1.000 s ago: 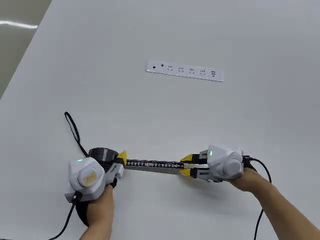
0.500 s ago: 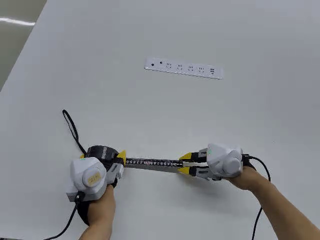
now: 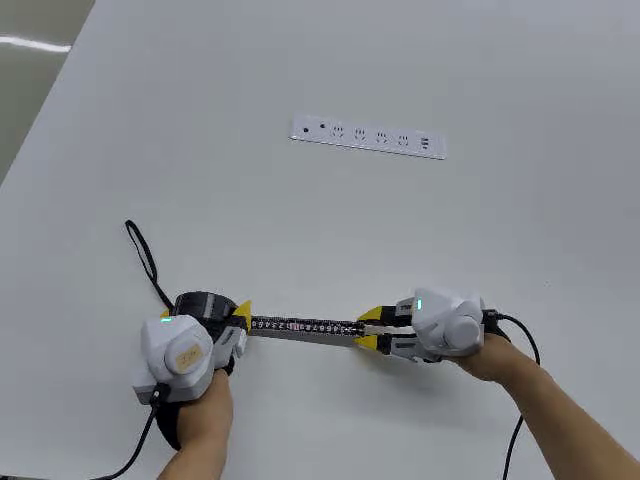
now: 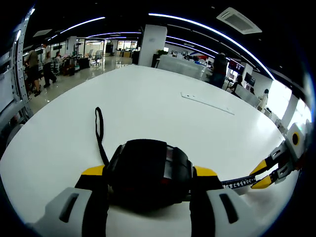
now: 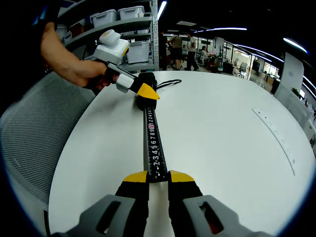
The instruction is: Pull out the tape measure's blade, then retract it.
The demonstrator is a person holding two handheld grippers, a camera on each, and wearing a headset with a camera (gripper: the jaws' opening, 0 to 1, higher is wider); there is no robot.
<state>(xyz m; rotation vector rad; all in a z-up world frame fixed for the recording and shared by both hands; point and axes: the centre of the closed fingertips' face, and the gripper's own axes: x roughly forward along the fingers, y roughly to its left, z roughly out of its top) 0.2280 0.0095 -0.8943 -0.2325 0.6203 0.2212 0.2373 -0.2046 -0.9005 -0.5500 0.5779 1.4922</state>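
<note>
Left fingers [image 4: 92, 171]: the yellow tips of the left gripper [image 4: 148, 173] clamp the tape measure case [image 4: 147, 155] from both sides. They are spread just as wide as the case.
Right fingers [image 5: 134, 177]: the right gripper [image 5: 158, 177] is almost closed, with its yellow tips pinching the free end of the blade [image 5: 153, 140].
Tape measure case: black, on the white table [image 3: 450, 240], at the near left in front of the person. In the head view the left gripper partly covers it.
Blade: drawn out a short way and running straight from the case to the right gripper, low over the table. I cannot tell whether it touches the surface.
Strap [image 3: 145, 255]: a thin black loop that trails from the case across the table, away from the person.
Power strip [image 3: 368, 138]: white and flat, well apart from the tape, on the far side of the table.
Head view gives: both grippers at once, facing each other along the blade, and a black cable [image 3: 520, 335] looping off behind the right gripper.
Left gripper view gives: the broad face of the case close up between the tips. At the right edge the other gripper's yellow tips hold the blade's end.
Right gripper view gives: the blade's printed numbers, black with some red, readable along its length. At the far end a hand [image 5: 74, 66] is wrapped round the left gripper.
</note>
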